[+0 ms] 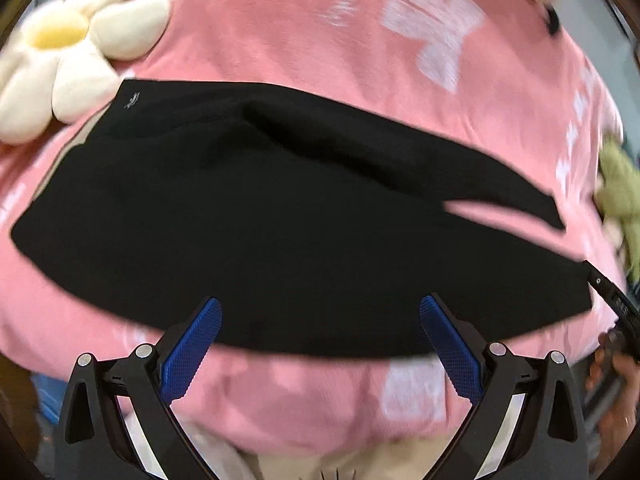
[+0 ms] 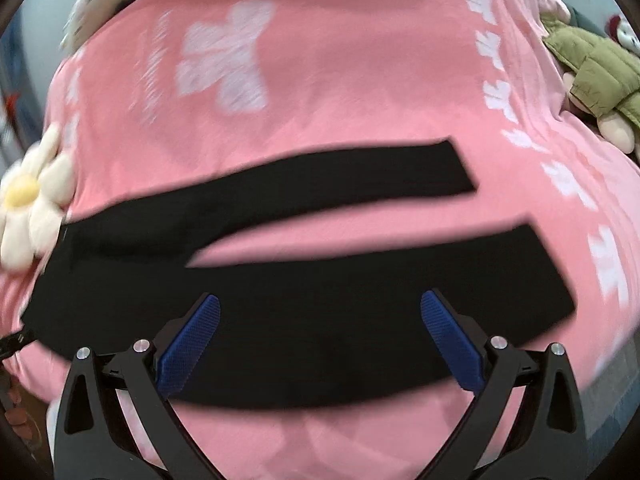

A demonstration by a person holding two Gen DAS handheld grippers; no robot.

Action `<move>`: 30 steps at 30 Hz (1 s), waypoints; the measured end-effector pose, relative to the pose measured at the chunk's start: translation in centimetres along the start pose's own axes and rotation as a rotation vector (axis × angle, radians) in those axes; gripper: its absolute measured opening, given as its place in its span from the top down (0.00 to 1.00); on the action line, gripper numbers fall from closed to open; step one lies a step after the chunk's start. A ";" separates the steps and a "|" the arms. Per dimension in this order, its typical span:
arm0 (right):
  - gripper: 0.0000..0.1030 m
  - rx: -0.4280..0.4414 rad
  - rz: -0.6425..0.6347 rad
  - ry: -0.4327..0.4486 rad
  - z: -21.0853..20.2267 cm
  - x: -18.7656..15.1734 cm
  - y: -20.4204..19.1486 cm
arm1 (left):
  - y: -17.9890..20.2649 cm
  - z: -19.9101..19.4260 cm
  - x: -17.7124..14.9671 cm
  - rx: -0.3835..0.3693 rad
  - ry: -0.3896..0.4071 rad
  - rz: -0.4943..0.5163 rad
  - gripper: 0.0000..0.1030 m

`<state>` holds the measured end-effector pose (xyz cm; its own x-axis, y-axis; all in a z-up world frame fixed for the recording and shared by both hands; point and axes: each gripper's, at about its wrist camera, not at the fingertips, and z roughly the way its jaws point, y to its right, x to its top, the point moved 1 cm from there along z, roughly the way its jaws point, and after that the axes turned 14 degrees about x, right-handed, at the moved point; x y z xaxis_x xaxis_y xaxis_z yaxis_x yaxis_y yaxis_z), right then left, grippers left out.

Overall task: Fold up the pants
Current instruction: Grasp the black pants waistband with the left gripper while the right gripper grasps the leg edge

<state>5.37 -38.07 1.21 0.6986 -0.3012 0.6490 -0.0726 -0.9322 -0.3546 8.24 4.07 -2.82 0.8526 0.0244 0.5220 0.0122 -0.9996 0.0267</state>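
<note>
Black pants [image 2: 304, 320] lie spread flat on a bed with a pink blanket [image 2: 340, 92], and no fold is made yet, as far as I can judge. Nearest to the camera in the left view, the left gripper [image 1: 320, 332] hovers over the near edge of the pants at the waist end, its blue pads wide apart and holding nothing. The right gripper [image 2: 320, 332] is also spread and empty, above the near leg of the pants. Beyond this leg, the far leg [image 2: 320, 184] lies apart from it, with pink blanket between them. Further behind the pants, beside the waist, is a plush flower [image 1: 68, 52]. Past the leg ends sits a soft toy in a green jacket [image 2: 596, 76]. The whole folding is still left: probably first one leg over the other.
</note>
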 end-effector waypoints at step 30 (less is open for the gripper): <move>0.96 -0.070 0.082 0.011 13.1 15.7 13.9 | -23.8 17.3 27.6 0.243 -0.001 -0.366 0.81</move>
<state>24.64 -53.09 -2.34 0.6801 -0.3791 0.6275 -0.1789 -0.9159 -0.3594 40.52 28.29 -3.85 0.7697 0.3777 0.5146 0.4358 -0.9000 0.0087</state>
